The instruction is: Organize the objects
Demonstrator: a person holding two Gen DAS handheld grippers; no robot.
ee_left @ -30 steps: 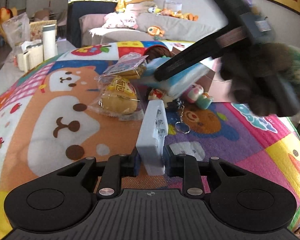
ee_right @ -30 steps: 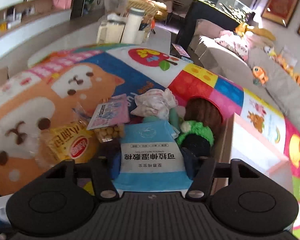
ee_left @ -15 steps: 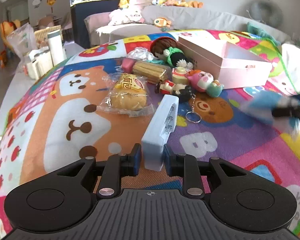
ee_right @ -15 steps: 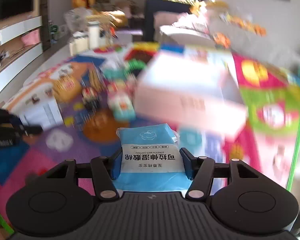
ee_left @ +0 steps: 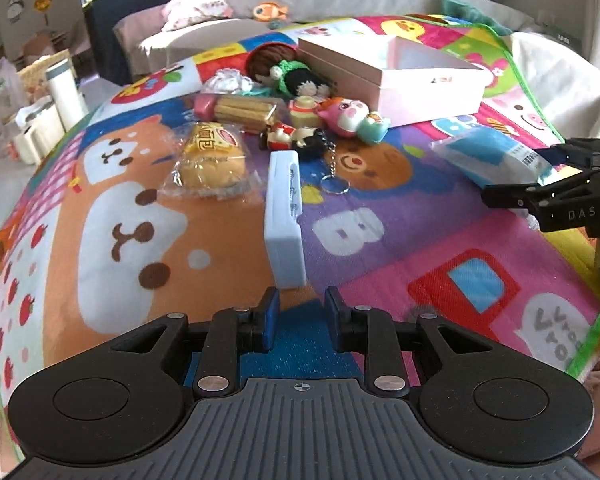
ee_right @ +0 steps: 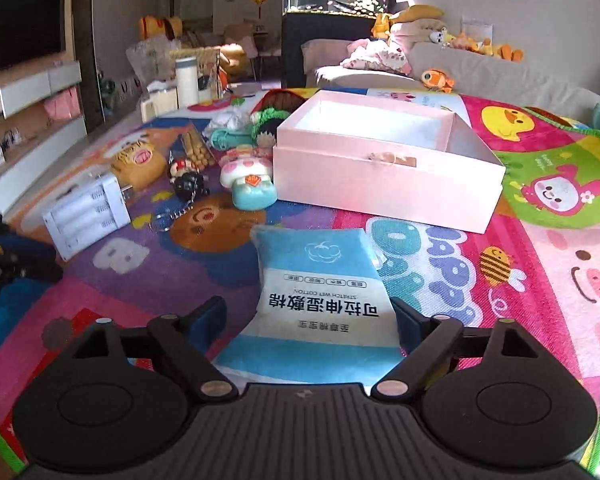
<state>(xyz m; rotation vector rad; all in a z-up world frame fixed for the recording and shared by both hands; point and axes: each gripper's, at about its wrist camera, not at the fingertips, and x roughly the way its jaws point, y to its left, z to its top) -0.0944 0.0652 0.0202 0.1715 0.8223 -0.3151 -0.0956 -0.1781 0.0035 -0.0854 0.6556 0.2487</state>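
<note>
— The right hand-held gripper (ee_right: pixel 308 304): is it gripping anything?

— No. Its jaws have just been opening and now stand wide. The blue-and-white wet-cotton pack (ee_right: pixel 324 276) lies flat on the play mat (ee_right: pixel 560 280) between them. The left pad is clear of it, and the right pad is just beside its edge (I can't tell whether they touch).

— Where is that pack relative to the box?

— Just in front of the open pink box (ee_right: pixel 380 176), with a strip of mat between them.

— And the left hand-held gripper (ee_left: pixel 300 296)?

— Its jaws are only narrowly parted, with nothing between them; blue mat shows through the gap. The white battery charger (ee_left: pixel 284 216) lies on the mat just beyond the fingertips, its near end close to them.

— What else is around it?

— A wrapped bread bun (ee_left: pixel 210 160) is to the charger's left. A small figure on a keychain (ee_left: pixel 296 140) is past its far end. Beside that is a pink toy (ee_left: pixel 340 116), and a dark-haired doll (ee_left: pixel 296 80) lies up against the box's far-left corner.
</note>
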